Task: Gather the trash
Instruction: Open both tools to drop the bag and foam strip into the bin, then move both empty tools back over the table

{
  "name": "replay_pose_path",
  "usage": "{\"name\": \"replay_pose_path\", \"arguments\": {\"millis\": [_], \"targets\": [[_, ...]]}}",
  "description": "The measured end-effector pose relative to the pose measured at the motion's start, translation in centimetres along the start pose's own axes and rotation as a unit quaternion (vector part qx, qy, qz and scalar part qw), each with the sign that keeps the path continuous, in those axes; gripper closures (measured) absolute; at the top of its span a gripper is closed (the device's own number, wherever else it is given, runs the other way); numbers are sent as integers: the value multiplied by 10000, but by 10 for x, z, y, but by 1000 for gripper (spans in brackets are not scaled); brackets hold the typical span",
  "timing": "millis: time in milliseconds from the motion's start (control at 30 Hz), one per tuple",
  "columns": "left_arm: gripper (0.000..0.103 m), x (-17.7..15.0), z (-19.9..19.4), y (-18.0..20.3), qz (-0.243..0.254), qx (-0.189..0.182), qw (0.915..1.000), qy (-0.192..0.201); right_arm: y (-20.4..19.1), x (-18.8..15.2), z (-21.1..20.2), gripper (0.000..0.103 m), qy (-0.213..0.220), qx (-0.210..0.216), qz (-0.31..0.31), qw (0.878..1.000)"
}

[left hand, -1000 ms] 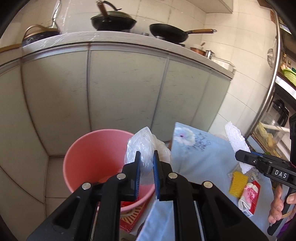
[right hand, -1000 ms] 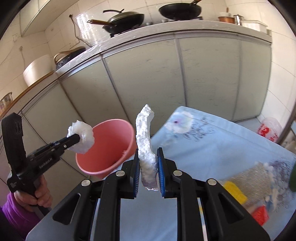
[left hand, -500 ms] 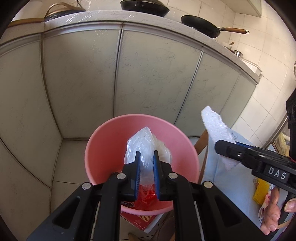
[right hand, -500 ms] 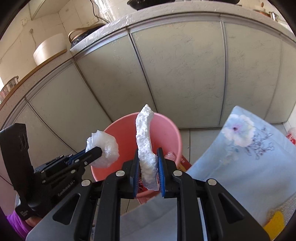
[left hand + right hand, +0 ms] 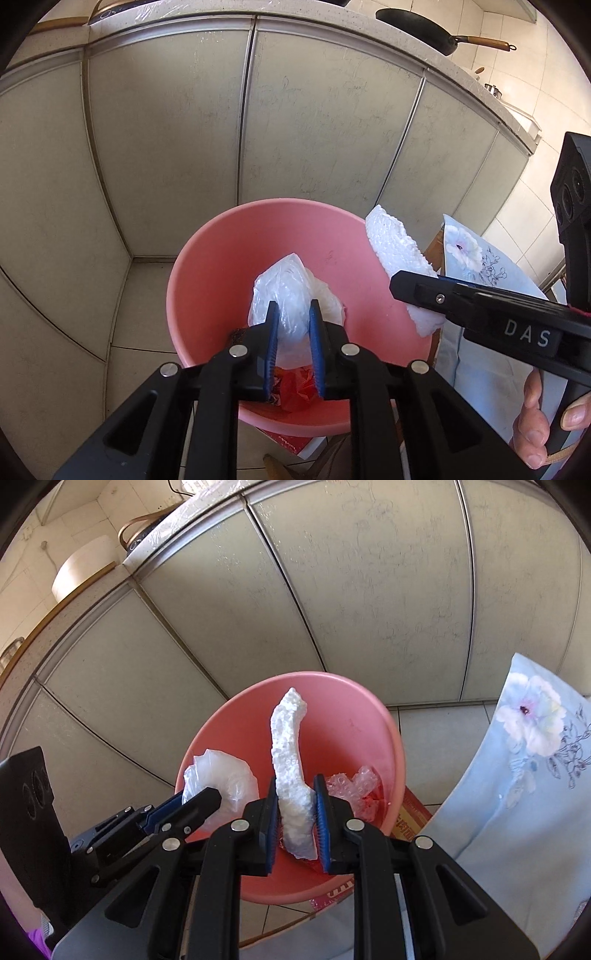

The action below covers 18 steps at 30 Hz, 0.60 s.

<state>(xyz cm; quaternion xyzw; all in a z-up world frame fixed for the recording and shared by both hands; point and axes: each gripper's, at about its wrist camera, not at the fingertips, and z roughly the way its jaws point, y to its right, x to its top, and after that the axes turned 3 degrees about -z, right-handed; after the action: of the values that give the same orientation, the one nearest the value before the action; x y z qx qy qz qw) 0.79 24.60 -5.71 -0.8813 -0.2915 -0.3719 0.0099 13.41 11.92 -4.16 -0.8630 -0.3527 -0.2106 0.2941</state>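
Both grippers now over the pink bucket [image 5: 192, 295], left gripper [image 5: 292, 314] loosening around plastic bag [image 5: 291, 291], right gripper [image 5: 295, 794] pinching foam strip [image 5: 290, 760].

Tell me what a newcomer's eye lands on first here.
The pink bucket on the floor by the cabinet doors, with red scraps at its bottom. Above it, the left gripper, jaws just easing open, has a crumpled clear plastic bag between them, and the right gripper clamps a white foam strip.
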Motion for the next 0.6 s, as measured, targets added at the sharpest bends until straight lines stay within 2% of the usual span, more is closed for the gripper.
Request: {"name": "replay_pose_path", "arguments": {"millis": [67,133,400,600], "targets": [[83,0,0,-1,-11,27,10000,-24,2,1,2,71,-31,38,52,10000],[78,2,1,-1,-47,26,10000,-57,3,1,2,67,-12,66,85,9999],[73,1,-4,-4,-60,-39,10000,-58,3,-2,-11,66,110,-8,48,9999],[73,2,-17,2,-98,-245,9997,-5,8,-13,-35,66,284,-151,50,9995]]}}
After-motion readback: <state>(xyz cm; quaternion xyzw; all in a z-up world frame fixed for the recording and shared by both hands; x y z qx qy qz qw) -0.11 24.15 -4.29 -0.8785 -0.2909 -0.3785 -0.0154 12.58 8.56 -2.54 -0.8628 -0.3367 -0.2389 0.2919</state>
